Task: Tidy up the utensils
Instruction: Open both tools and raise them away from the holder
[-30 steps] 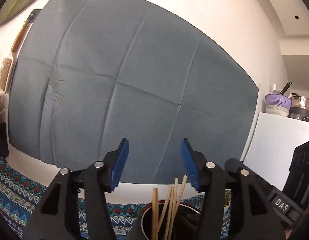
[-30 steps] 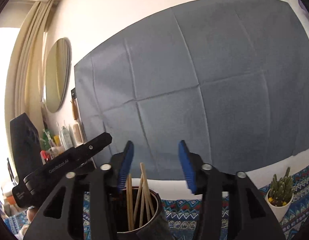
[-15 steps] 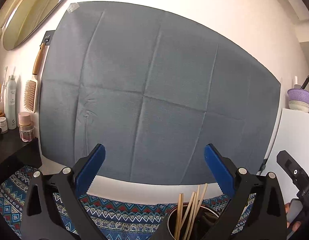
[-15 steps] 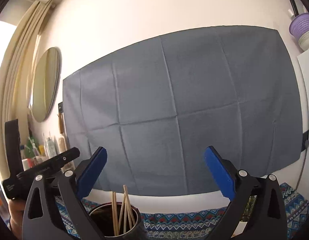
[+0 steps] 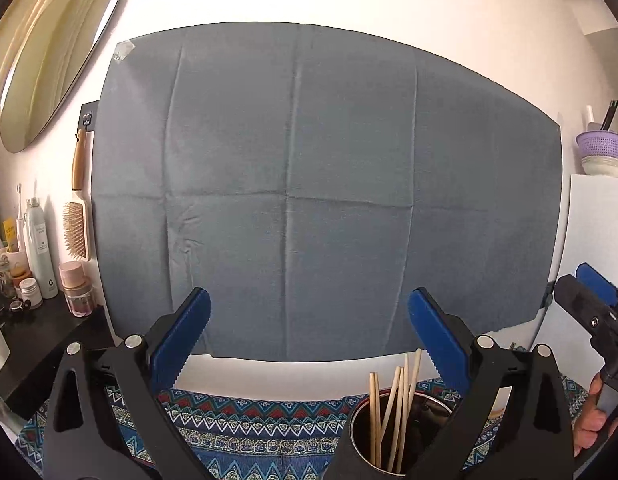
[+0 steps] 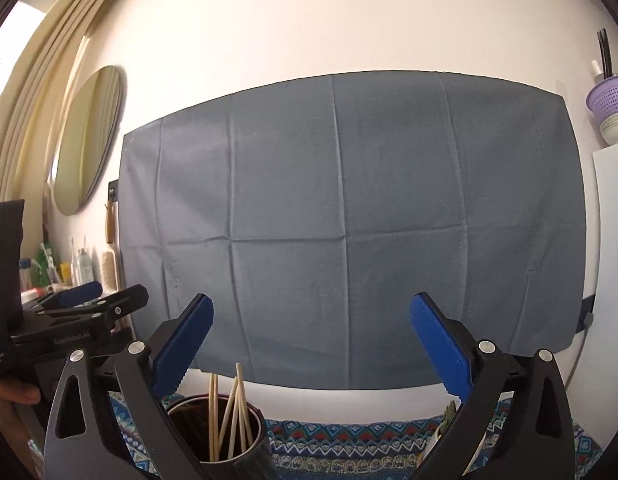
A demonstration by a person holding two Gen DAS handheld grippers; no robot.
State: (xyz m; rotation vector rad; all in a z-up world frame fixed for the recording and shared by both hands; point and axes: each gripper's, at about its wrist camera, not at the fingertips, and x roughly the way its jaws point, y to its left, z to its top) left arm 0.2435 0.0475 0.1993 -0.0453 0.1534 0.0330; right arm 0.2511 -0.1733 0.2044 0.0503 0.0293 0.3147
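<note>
Several wooden chopsticks [image 5: 393, 400] stand upright in a dark round holder [image 5: 359, 424] on the patterned cloth. My left gripper [image 5: 309, 308] hangs above and to the left of the holder, open wide, nothing between its blue pads. In the right wrist view the same chopsticks [image 6: 231, 408] and holder [image 6: 181, 416] sit at lower left, partly behind the left finger. My right gripper [image 6: 312, 312] is open and empty above them. Each gripper shows at the other view's edge: the right gripper [image 5: 577, 286] at far right, the left gripper [image 6: 105, 298] at far left.
A creased grey cloth [image 5: 309, 184] hangs on the wall ahead. A black shelf [image 5: 37, 332] at left carries bottles and jars, with a hairbrush [image 5: 77, 224] and mirror [image 5: 57, 52] above. A white cabinet [image 5: 597, 232] with a purple basket [image 5: 601, 146] stands at right. A small cactus [image 6: 449, 410] peeks out behind the right finger.
Both grippers' jaws have spread from a narrow gap to wide open, and both have risen away from the holder. The chopsticks stay in the holder.
</note>
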